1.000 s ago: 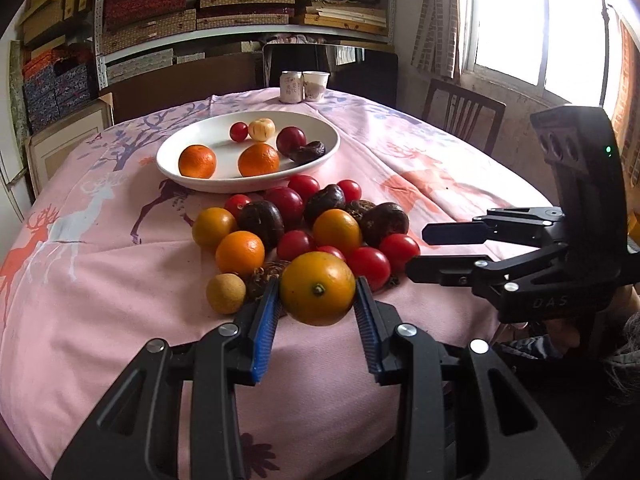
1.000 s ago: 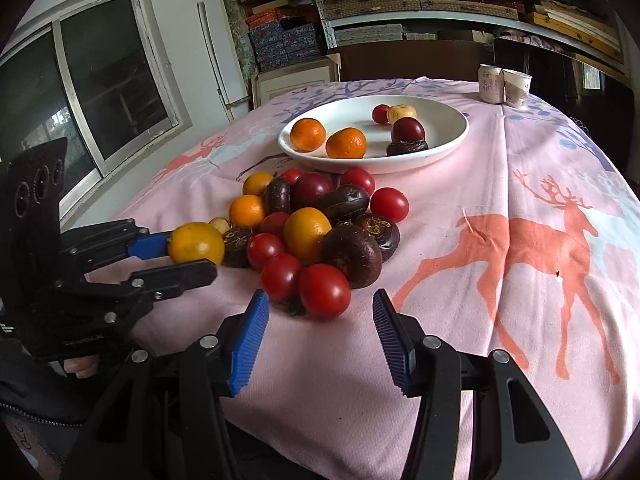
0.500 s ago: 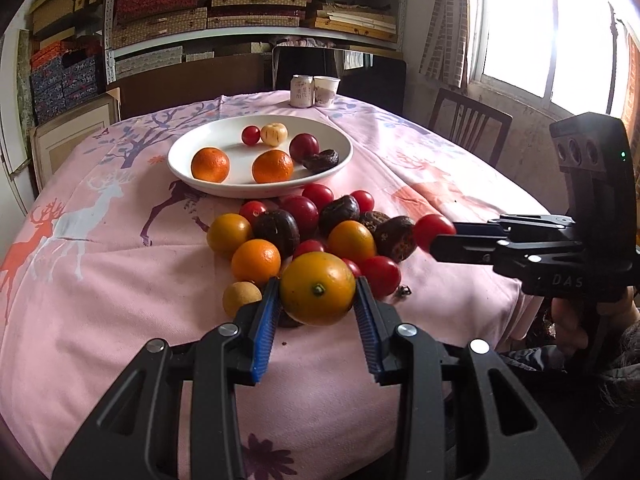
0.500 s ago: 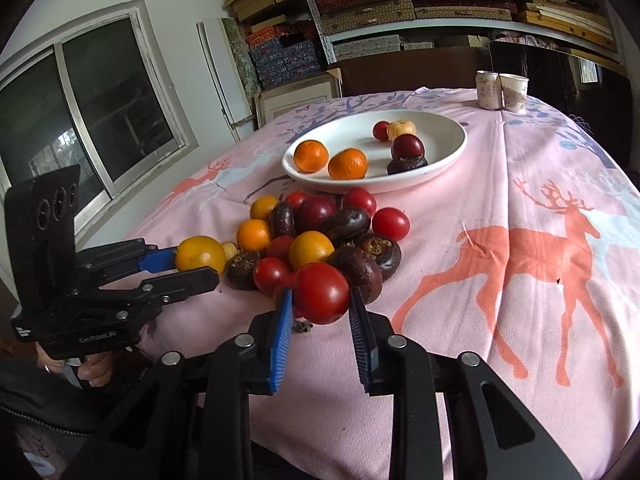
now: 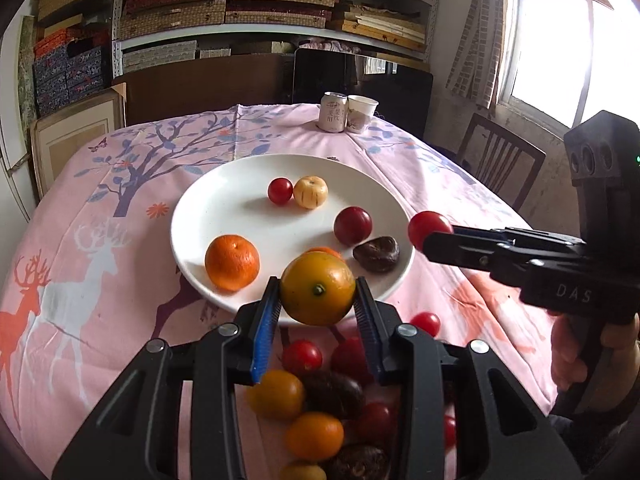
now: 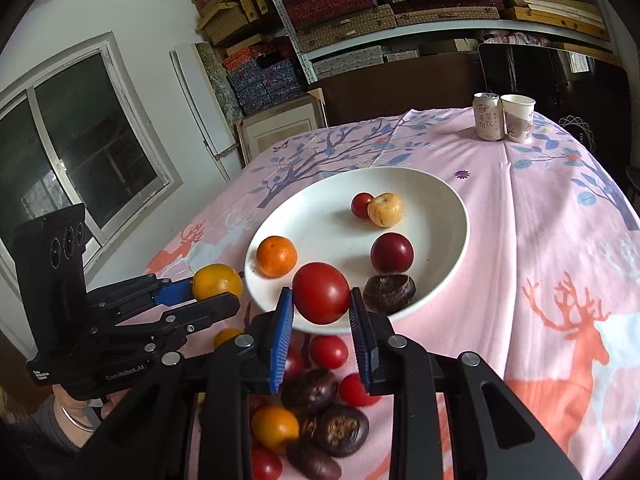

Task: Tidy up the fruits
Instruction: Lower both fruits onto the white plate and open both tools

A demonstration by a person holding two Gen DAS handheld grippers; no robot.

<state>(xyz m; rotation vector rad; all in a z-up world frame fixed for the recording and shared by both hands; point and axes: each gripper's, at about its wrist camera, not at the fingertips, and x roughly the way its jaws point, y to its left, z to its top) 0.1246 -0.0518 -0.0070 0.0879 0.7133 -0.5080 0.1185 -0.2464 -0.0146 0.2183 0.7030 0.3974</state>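
1. 2 fruits in the air: left hand-held gripper (image 5: 317, 307) clamps the orange (image 5: 317, 288), right hand-held gripper (image 6: 320, 312) clamps the tomato (image 6: 321, 293).
2. Both hover at the plate (image 5: 224, 200) rim; I'd lower over bare spots, then release gently so nothing rolls.

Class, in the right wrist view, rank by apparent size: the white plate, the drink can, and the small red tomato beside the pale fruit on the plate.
1. white plate
2. drink can
3. small red tomato

The can stands farther back, so it probably looks smaller than it is.

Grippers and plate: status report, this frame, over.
Left gripper shut on orange; right gripper shut on tomato. Both at near rim of plate. Plate holds six fruits; open space mid-plate.
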